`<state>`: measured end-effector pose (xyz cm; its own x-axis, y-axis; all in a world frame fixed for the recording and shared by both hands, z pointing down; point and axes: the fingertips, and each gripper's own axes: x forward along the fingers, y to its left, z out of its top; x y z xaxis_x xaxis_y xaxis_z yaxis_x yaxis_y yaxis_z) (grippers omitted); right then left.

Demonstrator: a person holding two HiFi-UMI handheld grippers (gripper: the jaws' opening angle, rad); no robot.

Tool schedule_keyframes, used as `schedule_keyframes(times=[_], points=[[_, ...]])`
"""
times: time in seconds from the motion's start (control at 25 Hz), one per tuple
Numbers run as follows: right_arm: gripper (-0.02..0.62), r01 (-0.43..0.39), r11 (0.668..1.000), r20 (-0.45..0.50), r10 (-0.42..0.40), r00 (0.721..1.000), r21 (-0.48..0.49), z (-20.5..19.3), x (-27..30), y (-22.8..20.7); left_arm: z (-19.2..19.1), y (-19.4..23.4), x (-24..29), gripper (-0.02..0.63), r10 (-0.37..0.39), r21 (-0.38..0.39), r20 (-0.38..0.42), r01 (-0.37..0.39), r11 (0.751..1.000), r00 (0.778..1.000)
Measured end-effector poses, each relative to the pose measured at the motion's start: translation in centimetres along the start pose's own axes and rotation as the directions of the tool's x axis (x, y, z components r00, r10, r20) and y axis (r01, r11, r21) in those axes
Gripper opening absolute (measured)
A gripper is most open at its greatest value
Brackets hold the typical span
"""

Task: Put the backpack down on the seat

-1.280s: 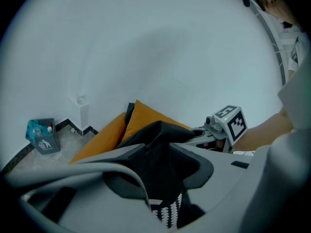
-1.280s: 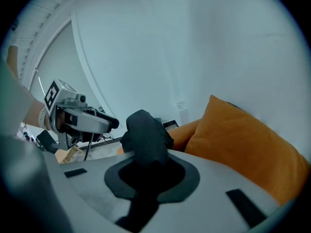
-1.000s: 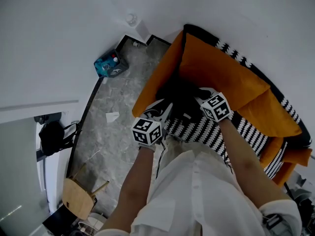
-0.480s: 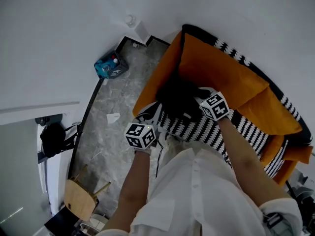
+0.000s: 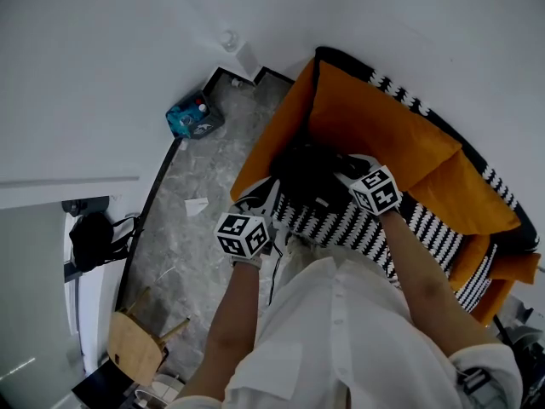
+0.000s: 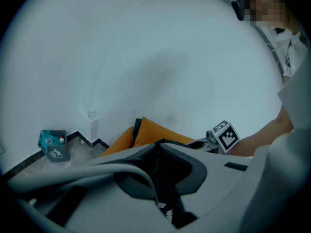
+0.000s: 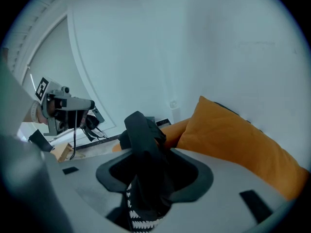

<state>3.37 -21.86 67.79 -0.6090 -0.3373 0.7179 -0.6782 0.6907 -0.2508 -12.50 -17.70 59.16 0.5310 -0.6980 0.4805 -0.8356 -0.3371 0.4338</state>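
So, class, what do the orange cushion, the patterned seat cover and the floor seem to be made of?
Orange cushion: probably matte woven cloth; soft creases, no shine.
Seat cover: likely woven or knitted textile; black-and-white zigzag rows.
Floor: looks like stone or stone-look tile; grey mottled veining.

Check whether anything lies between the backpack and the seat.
Nothing visible does. The backpack appears to rest already on the striped seat, against the orange cushion. The right hand-held gripper has its jaws opening, with a black strap between them.
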Motion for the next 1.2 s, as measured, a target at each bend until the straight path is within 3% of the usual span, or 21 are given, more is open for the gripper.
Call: schedule_keyframes(times=[0.44, 0.64, 0.72, 1.04, 1.2], points=[[0.178, 0.022, 1.000, 0.159, -0.025, 0.987, 0.020, 1.7, -6.4, 1.8, 1.3, -1.0, -3.6, 0.048, 0.024, -0.023, 0.083, -0.023, 0.999, 0.996], [0.056, 0.001, 1.000, 0.256, -0.008, 0.967, 0.031, 3.3, -9.3, 3.5, 2.7, -1.9, -5.5, 0.048, 0.022, -0.008, 0.129, -0.021, 1.000, 0.991], [0.037, -0.018, 0.999, 0.285, 0.008, 0.958, 0.033, 3.9, -10.4, 4.3, 3.1, -2.3, -6.2, 0.048, 0.015, 0.001, 0.137, -0.016, 1.000, 0.990], [0.020, -0.040, 0.998, 0.318, 0.024, 0.948, 0.044, 5.1, -13.4, 5.4, 5.3, -3.9, -7.8, 0.044, -0.020, 0.024, 0.189, 0.016, 1.000, 0.982], [0.018, -0.006, 1.000, 0.307, 0.002, 0.952, 0.013, 5.5, -14.4, 5.4, 6.2, -4.4, -7.9, 0.044, -0.042, 0.055, 0.202, 0.032, 0.998, 0.978]])
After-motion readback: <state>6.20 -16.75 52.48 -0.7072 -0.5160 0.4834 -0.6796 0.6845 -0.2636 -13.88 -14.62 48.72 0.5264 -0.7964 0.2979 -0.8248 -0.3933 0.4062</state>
